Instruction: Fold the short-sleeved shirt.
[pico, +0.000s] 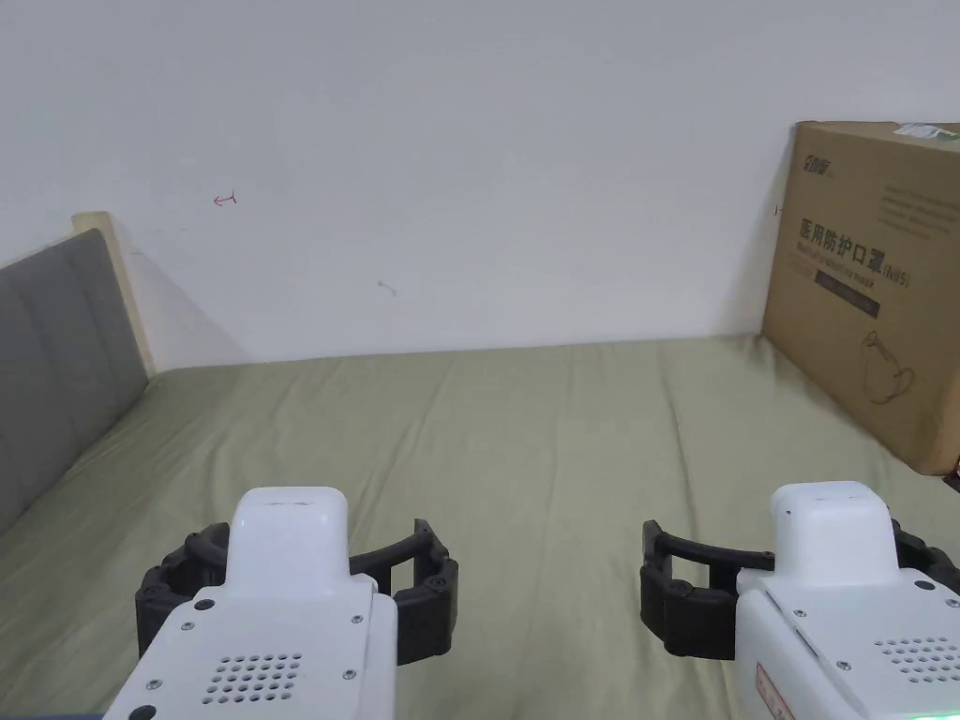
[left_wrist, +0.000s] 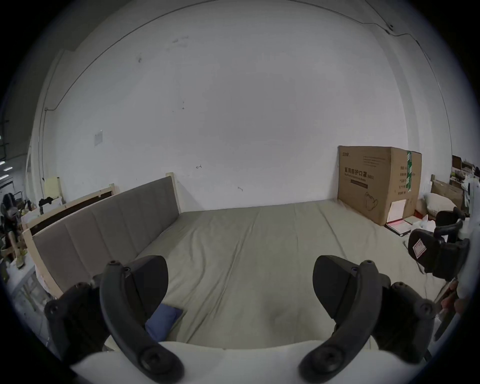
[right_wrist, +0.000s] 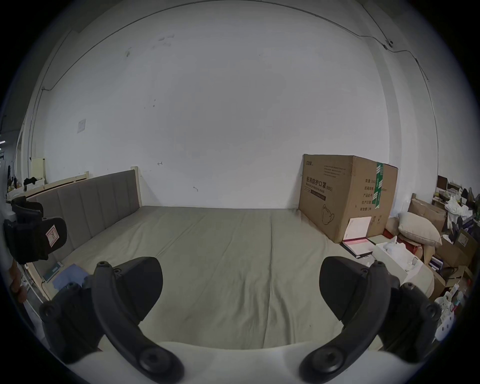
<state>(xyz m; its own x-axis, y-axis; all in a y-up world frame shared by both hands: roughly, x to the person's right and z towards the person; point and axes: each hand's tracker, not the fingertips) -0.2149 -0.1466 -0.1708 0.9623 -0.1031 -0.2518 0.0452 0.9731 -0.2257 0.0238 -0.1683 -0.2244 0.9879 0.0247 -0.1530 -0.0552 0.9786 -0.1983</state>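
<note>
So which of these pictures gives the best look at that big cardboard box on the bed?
The right gripper view: the cardboard box shows whole there, front and taped side, standing on the green sheet against the wall. The left gripper view has it whole too, but smaller and farther off. The head view cuts it off at the picture's right edge.

We see the bed (pico: 525, 441) covered in matt olive cloth, softly creased, with a grey padded fabric headboard (pico: 56, 366) framed in pale wood along its left edge. At the far right corner stands a matt brown cardboard box (pico: 872, 281). Each hand-held gripper, left (left_wrist: 240, 282) and right (right_wrist: 240, 282), has matt black plastic jaws on a smooth white plastic body.
</note>
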